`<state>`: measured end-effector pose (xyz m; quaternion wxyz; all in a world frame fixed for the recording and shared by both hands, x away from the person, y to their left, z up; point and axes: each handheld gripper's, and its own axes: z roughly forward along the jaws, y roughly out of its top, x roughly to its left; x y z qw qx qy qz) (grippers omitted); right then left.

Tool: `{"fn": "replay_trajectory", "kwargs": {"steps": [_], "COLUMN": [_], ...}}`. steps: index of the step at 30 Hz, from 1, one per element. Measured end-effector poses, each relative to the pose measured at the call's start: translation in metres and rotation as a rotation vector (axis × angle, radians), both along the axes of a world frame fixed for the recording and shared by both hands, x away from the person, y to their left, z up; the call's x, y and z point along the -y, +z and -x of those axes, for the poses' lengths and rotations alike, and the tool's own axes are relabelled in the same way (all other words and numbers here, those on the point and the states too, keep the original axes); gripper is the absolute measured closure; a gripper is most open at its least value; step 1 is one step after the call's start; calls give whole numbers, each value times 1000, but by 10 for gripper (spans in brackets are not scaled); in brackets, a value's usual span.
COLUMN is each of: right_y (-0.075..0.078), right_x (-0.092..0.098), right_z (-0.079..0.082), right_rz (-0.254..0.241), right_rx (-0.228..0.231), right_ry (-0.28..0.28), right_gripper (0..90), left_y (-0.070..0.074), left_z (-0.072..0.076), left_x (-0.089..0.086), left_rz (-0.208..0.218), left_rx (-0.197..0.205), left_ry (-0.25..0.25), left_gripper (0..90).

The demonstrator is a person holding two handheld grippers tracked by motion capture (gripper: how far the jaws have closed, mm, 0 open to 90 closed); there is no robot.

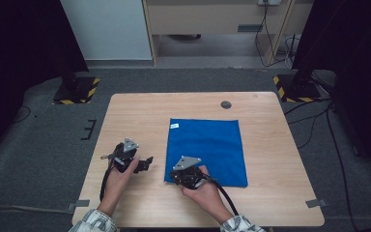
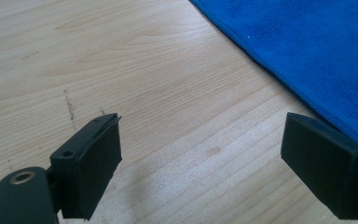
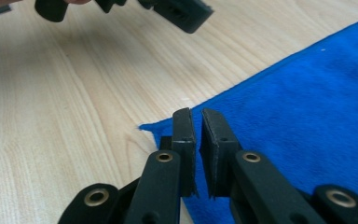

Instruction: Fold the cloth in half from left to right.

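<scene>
We saw the right gripper (image 3: 198, 154) with its black jaws drawn almost together at the near left corner of the flat blue terry cloth (image 3: 307, 107); whether a fold of fabric lay pinched between them, we could not tell. The left gripper (image 2: 200, 163) stood released, jaws wide over bare wood just beside the cloth's left edge. The cloth lay spread on the right of centre of the pale wooden table (image 1: 135, 111)

Cloth (image 1: 206, 151) bright blue, small white tag. Table (image 1: 135, 111) pale wood grain. Gripper jaws black. Sleeves (image 1: 94, 222) plaid. Stand bases (image 1: 75, 90) striped yellow-black.
</scene>
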<state>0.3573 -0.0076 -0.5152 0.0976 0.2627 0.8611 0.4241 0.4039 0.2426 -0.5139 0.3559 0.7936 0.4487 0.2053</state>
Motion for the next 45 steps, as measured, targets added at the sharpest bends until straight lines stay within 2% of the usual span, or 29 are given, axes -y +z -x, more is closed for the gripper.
{"fn": "replay_trajectory", "kwargs": {"steps": [5,9,14,19,21,26,27,30,34,38,45], "right_y": [-2,-5,-8,-13,-15,-16,-16,-16,-15,-14,-13], "right_x": [-6,-13,-22,-24,-24,-24,-24,-22,-22,-21,-20], "right_z": [1,3,3,-1,-2,-3,-3,-3,-4,-7,-10], "right_rz": [4,10,36,68,74,82,92,93,101,116,116], "right_rx": [-10,-13,-11,-29,-34,-20,-3,-1,4,0,-11], "right_ry": [18,27,20,-4,-9,-10,-12,-19,-33,-45,-50], "right_gripper": [787,649,522,479,472,513,544,599,716,807,869], "left_y": [0,1,1,1,1,3,4,7,15,18,24], "left_z": [0,0,0,0,0,0,-1,-2,-4,-9,-21], "left_x": [-1,-1,-1,-1,0,-1,-1,-4,-6,-4,5], "left_rz": [2,4,3,9,25,28,44,95,105,107,96], "left_rx": [1,2,1,1,-3,-1,-3,-19,0,-8,-11], "left_ry": [4,7,4,3,0,-2,0,-8,-4,-28,-57], "left_gripper": [115,115,115,115,115,115,116,120,120,120,119]}}
